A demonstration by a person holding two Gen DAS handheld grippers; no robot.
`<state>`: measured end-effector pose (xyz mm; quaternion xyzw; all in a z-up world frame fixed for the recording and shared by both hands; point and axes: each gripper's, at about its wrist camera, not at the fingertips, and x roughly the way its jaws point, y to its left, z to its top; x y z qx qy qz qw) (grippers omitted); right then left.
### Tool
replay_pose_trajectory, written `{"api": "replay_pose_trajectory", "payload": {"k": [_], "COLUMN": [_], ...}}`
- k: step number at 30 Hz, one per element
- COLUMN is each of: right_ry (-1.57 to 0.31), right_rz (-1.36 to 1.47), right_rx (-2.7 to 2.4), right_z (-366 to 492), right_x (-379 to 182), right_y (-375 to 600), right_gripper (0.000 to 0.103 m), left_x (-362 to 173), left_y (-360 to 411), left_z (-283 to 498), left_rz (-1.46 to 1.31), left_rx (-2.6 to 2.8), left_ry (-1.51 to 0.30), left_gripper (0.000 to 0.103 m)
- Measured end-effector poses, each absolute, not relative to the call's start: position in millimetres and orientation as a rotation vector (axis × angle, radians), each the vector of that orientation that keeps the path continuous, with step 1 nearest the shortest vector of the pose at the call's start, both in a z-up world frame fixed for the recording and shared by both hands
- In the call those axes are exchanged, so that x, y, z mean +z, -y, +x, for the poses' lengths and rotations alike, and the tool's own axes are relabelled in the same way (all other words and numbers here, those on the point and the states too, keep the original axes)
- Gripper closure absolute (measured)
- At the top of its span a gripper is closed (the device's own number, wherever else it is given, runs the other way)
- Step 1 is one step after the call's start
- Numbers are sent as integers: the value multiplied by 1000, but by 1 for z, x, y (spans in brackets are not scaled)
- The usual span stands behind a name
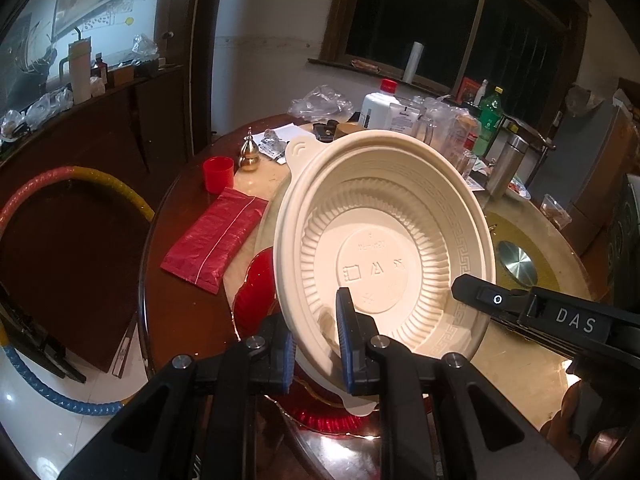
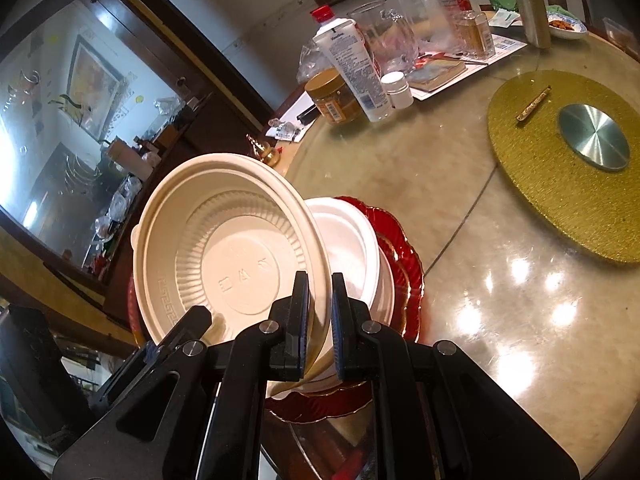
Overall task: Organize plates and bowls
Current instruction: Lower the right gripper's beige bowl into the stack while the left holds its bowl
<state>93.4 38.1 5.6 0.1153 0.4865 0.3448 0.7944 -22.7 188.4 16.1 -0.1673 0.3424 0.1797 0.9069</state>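
Note:
A cream plastic bowl with a ribbed inside is held tilted above a stack on the round table. My left gripper is shut on its near rim. In the right wrist view the same cream bowl is pinched at its right rim by my right gripper, which is shut on it. Under the bowl sits a white bowl on a red scalloped plate. The red plate shows left of and below the bowl in the left wrist view. The right gripper's black body reaches in from the right.
A red cup, a red packet and a brass ornament lie to the left. Bottles, jars and plastic bags crowd the far side. A gold mat with a steel disc lies to the right. A hoop leans by the cabinet.

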Motion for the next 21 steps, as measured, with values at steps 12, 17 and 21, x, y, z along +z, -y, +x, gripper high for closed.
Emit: {"api": "replay_pose_trajectory", "payload": {"k": [12,17,21], "right_ry": [-1064,-1070,-1076], "right_rz": [228,212,199], "right_rx": [738,739,738], "right_z": [90,88,87], "right_x": [2,1,0], "right_y": [-42,-44,-45], "right_gripper": [93,93,93], "left_x": [12,11,9], "left_y": [-191,-191,-192], "left_z": [-25,-26,-26], "left_rz": [-349,-347,-345], "left_rx": [367,369,365], "left_ry": [-730,-737,-747], "left_gripper": [86,86,86]}}
